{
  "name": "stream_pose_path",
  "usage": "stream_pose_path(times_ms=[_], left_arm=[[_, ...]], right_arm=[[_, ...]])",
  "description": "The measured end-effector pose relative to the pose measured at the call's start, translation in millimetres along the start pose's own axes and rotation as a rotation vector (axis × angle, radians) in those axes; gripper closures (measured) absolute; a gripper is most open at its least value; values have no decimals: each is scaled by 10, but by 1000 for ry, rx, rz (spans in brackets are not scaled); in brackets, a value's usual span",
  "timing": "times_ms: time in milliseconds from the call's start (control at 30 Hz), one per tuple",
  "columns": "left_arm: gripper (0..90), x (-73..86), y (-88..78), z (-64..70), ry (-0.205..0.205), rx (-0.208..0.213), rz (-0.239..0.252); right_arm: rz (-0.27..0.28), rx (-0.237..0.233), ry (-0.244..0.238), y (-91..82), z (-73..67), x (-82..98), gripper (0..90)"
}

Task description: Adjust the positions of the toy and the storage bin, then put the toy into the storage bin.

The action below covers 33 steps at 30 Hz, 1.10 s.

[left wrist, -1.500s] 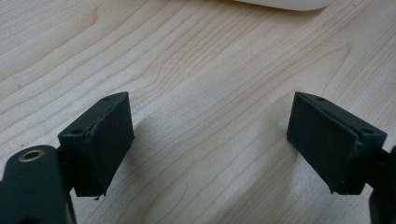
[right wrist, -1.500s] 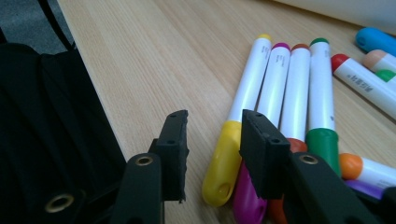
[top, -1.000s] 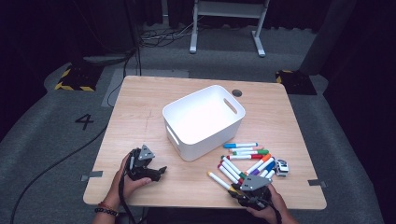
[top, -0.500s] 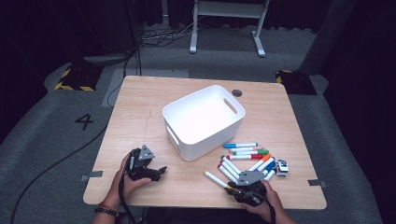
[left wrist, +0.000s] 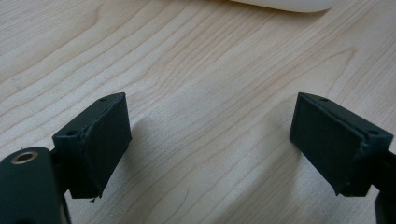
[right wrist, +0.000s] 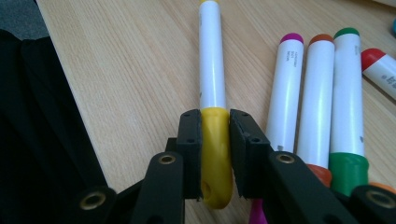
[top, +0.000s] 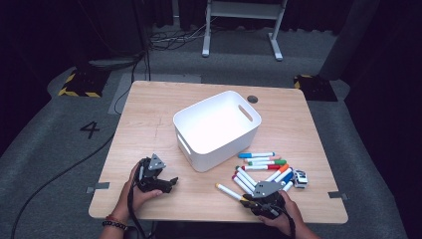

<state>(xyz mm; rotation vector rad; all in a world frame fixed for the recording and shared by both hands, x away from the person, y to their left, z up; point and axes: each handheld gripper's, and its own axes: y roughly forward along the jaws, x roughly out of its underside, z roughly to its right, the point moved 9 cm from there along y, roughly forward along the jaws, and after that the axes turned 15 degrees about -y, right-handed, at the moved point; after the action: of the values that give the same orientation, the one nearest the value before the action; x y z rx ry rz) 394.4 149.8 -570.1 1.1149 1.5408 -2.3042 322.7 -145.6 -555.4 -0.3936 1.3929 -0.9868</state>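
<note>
I am clamping the right hand-held gripper (right wrist: 215, 154) on the yellow marker's (right wrist: 212, 93) cap end as it is lying on the counter (top: 149, 114) (light, stiff, slick plastic, likely pivoting), left hand-held gripper (left wrist: 210, 140) idling open.

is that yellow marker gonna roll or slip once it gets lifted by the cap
Probably stiff and light: the yellow marker is a straight plastic tube. Its round, smooth body may roll if dropped. The right gripper pinches only the cap end, so the long barrel might droop or pivot.
</note>
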Motion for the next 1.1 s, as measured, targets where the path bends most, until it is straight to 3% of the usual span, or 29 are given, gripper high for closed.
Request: stream_pose_path(times_ms=[267, 500, 1100], left_arm=[[127, -1, 3, 1, -4, 1, -2], [127, -1, 5, 4, -6, 6, -4], [127, -5, 7, 7, -11, 6, -3]], right_arm=[[46, -6, -6, -94, 19, -55, 751], [88, 19, 4, -220, 92, -103, 751], [211, 93, 14, -665, 458, -282, 751]])
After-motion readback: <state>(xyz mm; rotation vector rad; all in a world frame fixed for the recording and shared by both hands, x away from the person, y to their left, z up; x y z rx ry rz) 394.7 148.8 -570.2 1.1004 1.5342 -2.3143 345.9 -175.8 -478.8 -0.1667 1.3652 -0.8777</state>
